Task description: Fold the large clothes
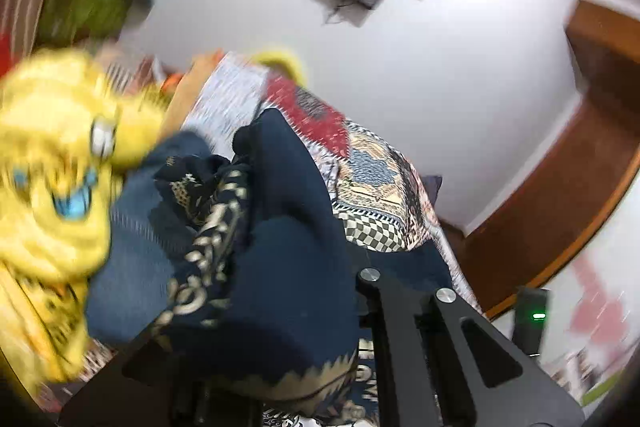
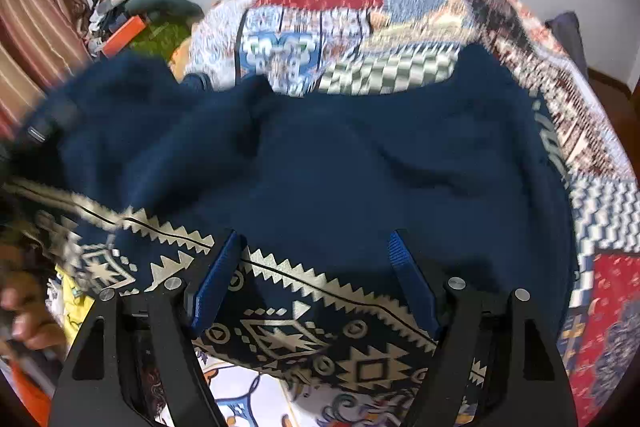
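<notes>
Navy cloth (image 2: pixel 340 163) with a cream zigzag border lies spread over the patchwork bedspread (image 2: pixel 400 27), reaching almost to its far edge. My right tongs (image 2: pixel 316 279) stand wide open above the border at the near edge, blue pads (image 2: pixel 216 283) apart, gripping nothing. My left tongs (image 1: pixel 304 379) are buried in bunched navy cloth; I cannot tell whether they are closed. Yellow clothes (image 1: pixel 52 155) lie blurred at the left edge.

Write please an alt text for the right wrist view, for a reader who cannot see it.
A navy garment with a cream geometric border lies spread on a patchwork bedspread, filling most of the view. The right gripper sits over the border with its blue-padded fingers apart, gripping nothing.
</notes>
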Demonstrator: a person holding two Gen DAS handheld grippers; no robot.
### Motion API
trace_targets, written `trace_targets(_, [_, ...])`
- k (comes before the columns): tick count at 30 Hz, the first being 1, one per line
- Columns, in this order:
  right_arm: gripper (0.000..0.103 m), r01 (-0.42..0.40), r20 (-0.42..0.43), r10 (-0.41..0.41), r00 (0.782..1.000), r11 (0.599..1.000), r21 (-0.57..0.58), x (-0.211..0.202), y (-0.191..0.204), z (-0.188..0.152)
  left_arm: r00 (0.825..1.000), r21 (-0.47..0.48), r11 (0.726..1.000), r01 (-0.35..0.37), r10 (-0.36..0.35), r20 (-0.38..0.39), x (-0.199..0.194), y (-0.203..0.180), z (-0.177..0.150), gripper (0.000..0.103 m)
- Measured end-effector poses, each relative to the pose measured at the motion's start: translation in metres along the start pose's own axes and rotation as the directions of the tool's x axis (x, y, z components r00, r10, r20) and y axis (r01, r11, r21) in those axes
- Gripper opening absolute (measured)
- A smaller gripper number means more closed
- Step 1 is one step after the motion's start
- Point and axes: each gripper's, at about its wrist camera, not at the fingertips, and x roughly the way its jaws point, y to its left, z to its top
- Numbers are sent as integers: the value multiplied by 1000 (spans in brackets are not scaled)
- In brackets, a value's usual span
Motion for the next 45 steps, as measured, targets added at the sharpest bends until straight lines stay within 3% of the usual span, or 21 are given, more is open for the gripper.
trace_targets(3, [74,5,-45,-5,999,1000,-7,16,0,-10,999,106,994,-21,25,-43,8,-32,-2,8])
trace_targets(8, [74,-2,-67,0,998,999,-39,-1,-8,-20,991,226,974,-3,33,-128,35,-81,-25,8])
trace_targets(12, [74,-10,-12,11,1000,999,47,-45,-51,-37,980,250,967,57,-6,-198,60,-123,-41,8])
trace_targets(17, [74,89,20,-95,995,972,216,-93,-131,-67,966,320,940,117,-34,-256,84,-182,-72,8])
trace_targets(20, [74,171,17,-182,983,949,264,-116,-163,-82,940,377,908,180,-46,-337,103,-210,-100,8])
trace_targets(22, [74,189,22,-203,979,938,289,-129,-176,-92,914,407,889,207,-28,-404,116,-220,-125,8])
trace_targets(23, [74,193,25,-210,977,934,300,-134,-181,-94,892,416,881,224,-14,-452,125,-220,-139,8])
trace_targets(27, [74,203,38,-225,974,931,304,-148,-183,-101,822,331,899,288,-55,-567,142,-197,-162,8])
trace_targets(29, [74,205,42,-228,973,932,299,-151,-182,-102,804,336,888,313,-60,-591,139,-191,-168,8])
trace_targets(31, [74,202,49,-226,973,934,296,-154,-180,-99,802,380,864,330,-44,-596,133,-192,-171,10])
trace_targets(34, [74,185,76,-216,973,937,296,-161,-175,-94,789,419,835,357,-29,-614,126,-198,-169,36])
trace_targets(35, [74,176,88,-210,974,939,297,-162,-175,-92,782,420,828,372,-36,-622,122,-202,-169,54])
trace_targets(36, [74,167,98,-204,974,941,295,-163,-174,-91,782,429,818,383,-40,-622,114,-206,-169,68])
trace_targets(38, [74,145,127,-188,974,946,289,-172,-166,-88,799,463,801,380,-32,-600,90,-216,-170,80])
trace_targets(43, [74,117,184,-165,969,962,245,-188,-144,-74,831,482,786,386,-69,-553,46,-211,-148,81])
trace_targets(45, [74,105,203,-150,968,970,218,-189,-133,-67,860,496,789,363,-78,-505,25,-197,-132,82])
